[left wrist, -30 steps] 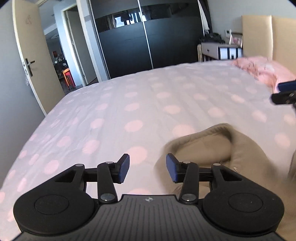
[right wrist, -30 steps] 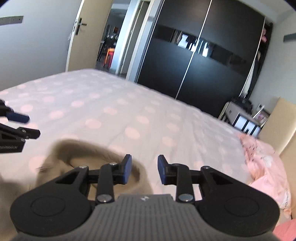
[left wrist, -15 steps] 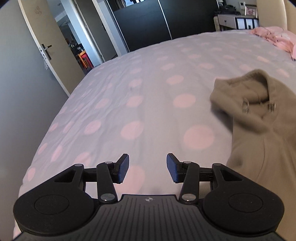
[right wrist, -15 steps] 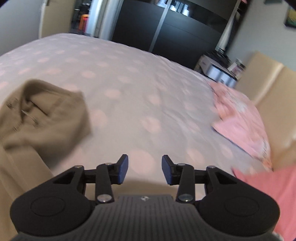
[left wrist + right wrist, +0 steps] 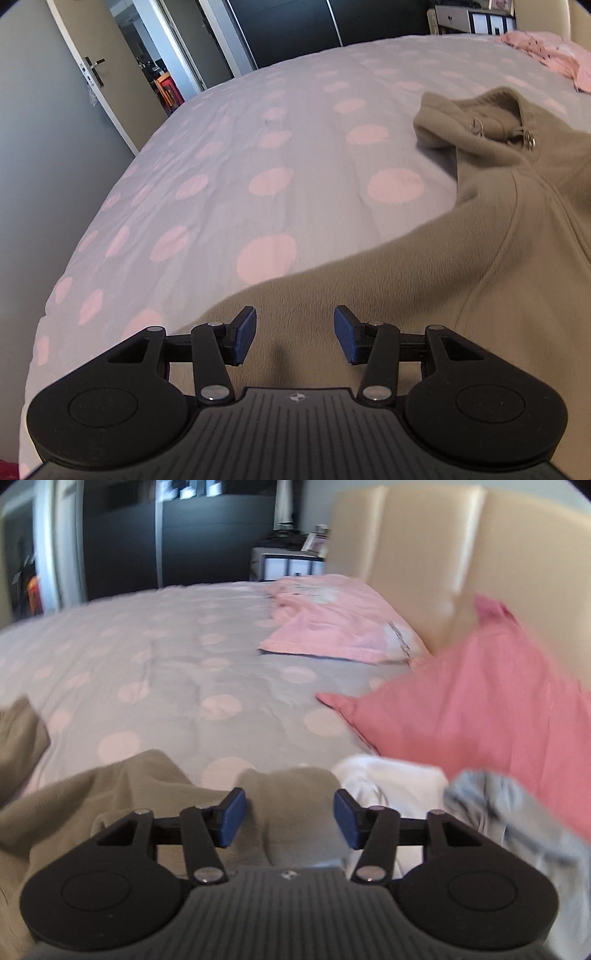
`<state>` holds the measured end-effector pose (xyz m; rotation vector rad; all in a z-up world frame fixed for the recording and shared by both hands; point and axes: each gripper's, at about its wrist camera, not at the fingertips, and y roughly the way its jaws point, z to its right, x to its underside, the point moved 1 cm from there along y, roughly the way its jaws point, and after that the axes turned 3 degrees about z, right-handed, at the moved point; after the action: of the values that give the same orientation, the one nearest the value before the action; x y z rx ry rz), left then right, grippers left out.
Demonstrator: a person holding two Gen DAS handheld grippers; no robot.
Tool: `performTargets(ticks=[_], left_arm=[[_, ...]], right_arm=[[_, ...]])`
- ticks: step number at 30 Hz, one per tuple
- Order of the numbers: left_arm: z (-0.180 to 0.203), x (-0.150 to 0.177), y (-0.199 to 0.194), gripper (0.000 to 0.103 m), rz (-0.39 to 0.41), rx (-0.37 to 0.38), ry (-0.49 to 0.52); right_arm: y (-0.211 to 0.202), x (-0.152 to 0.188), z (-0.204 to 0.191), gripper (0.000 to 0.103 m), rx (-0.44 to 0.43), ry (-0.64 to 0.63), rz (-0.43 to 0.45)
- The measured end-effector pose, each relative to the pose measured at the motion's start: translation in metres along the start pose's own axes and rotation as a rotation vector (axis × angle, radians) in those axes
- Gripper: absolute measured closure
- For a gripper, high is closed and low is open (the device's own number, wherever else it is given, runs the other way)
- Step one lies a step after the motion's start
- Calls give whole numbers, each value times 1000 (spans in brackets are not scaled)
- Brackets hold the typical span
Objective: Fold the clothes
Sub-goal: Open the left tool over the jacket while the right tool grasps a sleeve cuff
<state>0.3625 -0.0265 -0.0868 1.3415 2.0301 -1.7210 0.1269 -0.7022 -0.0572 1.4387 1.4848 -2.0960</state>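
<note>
A tan fleece hoodie [image 5: 498, 229] lies spread on the polka-dot bed [image 5: 258, 155], its hood [image 5: 469, 118] at the far right in the left wrist view. My left gripper [image 5: 294, 338] is open and empty, just above the hoodie's left sleeve. In the right wrist view my right gripper [image 5: 289, 818] is open and empty over the end of the hoodie's other sleeve [image 5: 291, 794]. More of the hoodie [image 5: 92, 797] lies to its left.
A white garment [image 5: 391, 782] and a grey-blue garment [image 5: 524, 812] lie right of my right gripper. A deep pink pillow [image 5: 480, 701] and a pale pink pillow [image 5: 332, 624] rest against the beige headboard [image 5: 424, 554]. The bed's left edge [image 5: 74, 258] drops toward an open door [image 5: 92, 74].
Both grippers pulled back and apart from the hood toward the sleeves. The left came over the left sleeve; the right swung right toward the pillows and the other sleeve. Both stayed open.
</note>
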Motion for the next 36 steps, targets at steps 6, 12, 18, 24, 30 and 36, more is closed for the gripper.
performTargets(ticks=[6,12,18,24,30,36], left_arm=[[-6,1,-6,58,1,-3,-16],[-15,9,-5,58,-27,-29,-16],[-19,16,-7,58,-51,-29,-5],[-24,16,-14,58,-38,-17,-34],[-25,16,-26,58,-22,-10,-47],[-28,16,-41,58,2,1,-49]], right_arm=[[24,21,20,29,-17,212,-22],[37,32,29,36,-55,356,-75],[16,25,21,90,-22,316,-13],[-38,-2,9,91,-15,200,92],[-110,-41,13,91,94,57,233],[-185,-49,56,92,191,-25,276]])
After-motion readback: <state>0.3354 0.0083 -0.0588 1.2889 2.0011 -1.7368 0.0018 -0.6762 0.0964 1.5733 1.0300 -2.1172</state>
